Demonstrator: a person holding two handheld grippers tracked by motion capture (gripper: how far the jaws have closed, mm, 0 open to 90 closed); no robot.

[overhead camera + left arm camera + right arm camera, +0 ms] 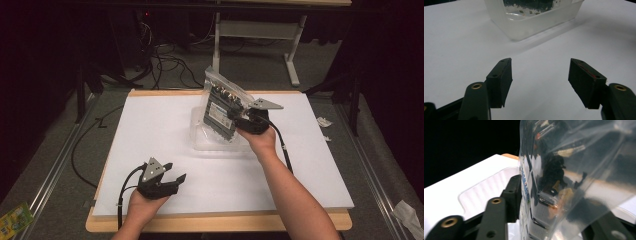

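A wooden-edged counter (220, 222) carries a broad white board (150, 135) that covers nearly all of its top. On the board, right of centre toward the far side, lies a shallow clear plastic tray (202, 140); in the left tool's view its near corner stands ahead of the jaws, well apart from them.

Above that tray a clear plastic bag (222, 97) is held tilted, its top leaning toward the far left. Inside it is a dark electronic board (220, 114) with metal connectors and a printed label. The right tool (241, 119) is clenched on the bag's near right part, with the person's right hand (260, 137) behind it. In the right tool's view the bag (574, 175) sits squeezed between the two jaws, the film creased around the metal parts inside, and the ribbed tray (484, 192) lies below at the left.

The left tool (172, 176) rests near the board's near left edge, well apart from bag and tray, in the left hand (142, 202). Its jaws stand released, wide apart, nothing between them.
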